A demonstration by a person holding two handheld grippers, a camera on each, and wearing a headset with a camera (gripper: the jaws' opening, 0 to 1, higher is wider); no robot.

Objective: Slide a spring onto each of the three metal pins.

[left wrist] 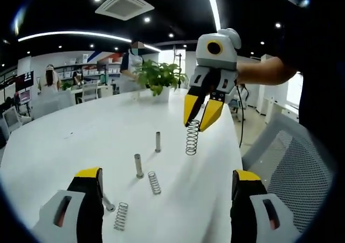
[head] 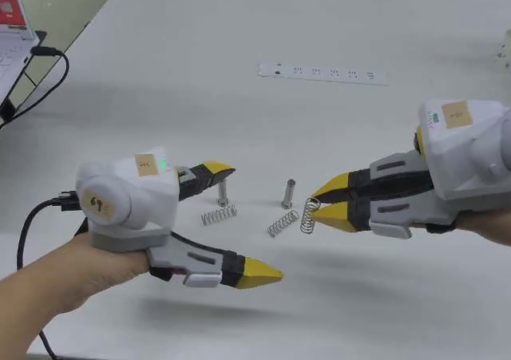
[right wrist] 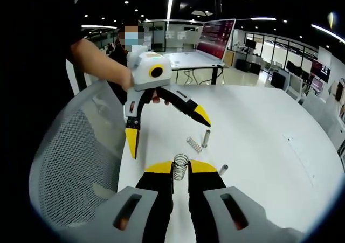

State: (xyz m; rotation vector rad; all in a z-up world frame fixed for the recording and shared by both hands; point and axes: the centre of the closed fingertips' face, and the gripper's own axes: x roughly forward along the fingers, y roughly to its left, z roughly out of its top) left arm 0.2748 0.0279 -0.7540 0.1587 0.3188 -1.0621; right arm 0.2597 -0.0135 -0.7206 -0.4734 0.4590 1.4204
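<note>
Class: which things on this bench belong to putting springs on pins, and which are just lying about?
For the job: left pin, right pin, left spring, middle spring, held spring in the right gripper.
Lying about: power strip, laptop.

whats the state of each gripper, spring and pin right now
left gripper: open, empty
right gripper: shut on held spring
held spring: pinched at one end, on no pin
spring by the left gripper: lying flat, loose
middle spring: lying flat, loose
pin by the left gripper: upright, bare
middle pin: upright, bare
far pin: upright, bare
</note>
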